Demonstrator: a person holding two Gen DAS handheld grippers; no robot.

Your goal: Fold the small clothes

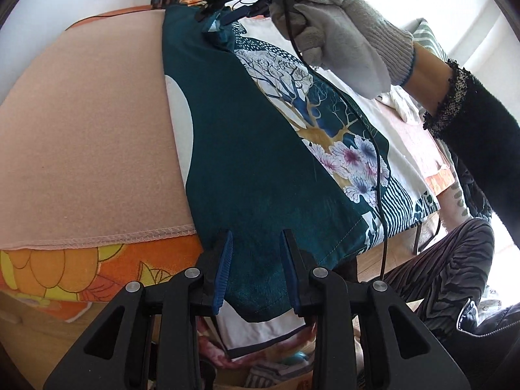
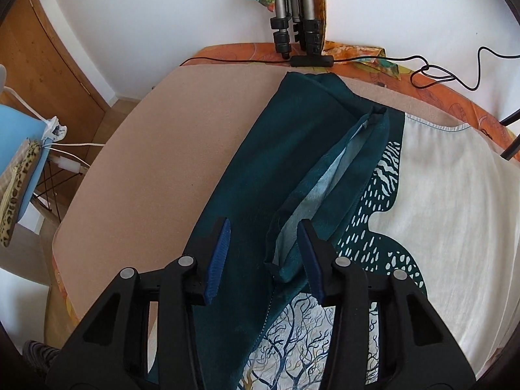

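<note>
A teal garment point(image 1: 253, 136) printed with white trees, flowers and a pale disc lies flat on a beige cloth point(image 1: 91, 130). My left gripper point(image 1: 258, 260) stands over its near corner, which hangs past the table edge. The blue pads are apart and flat fabric shows between them. At the far end a gloved hand point(image 1: 341, 26) holds my right gripper point(image 1: 227, 16) down on the garment. In the right wrist view the right gripper point(image 2: 265, 253) straddles a raised fold point(image 2: 312, 195) of the garment point(image 2: 260, 162) that shows its pale inside. Its pads are apart and do not press on the fold.
A white cloth point(image 2: 455, 211) lies under the garment's right side. Orange flowered tablecloth point(image 1: 65, 276) shows at the edges. Tripod legs point(image 2: 292, 16) and a black cable point(image 2: 438, 74) sit by the back wall. A blue chair point(image 2: 19, 149) stands left. Striped trouser legs point(image 1: 448, 260) are at the right.
</note>
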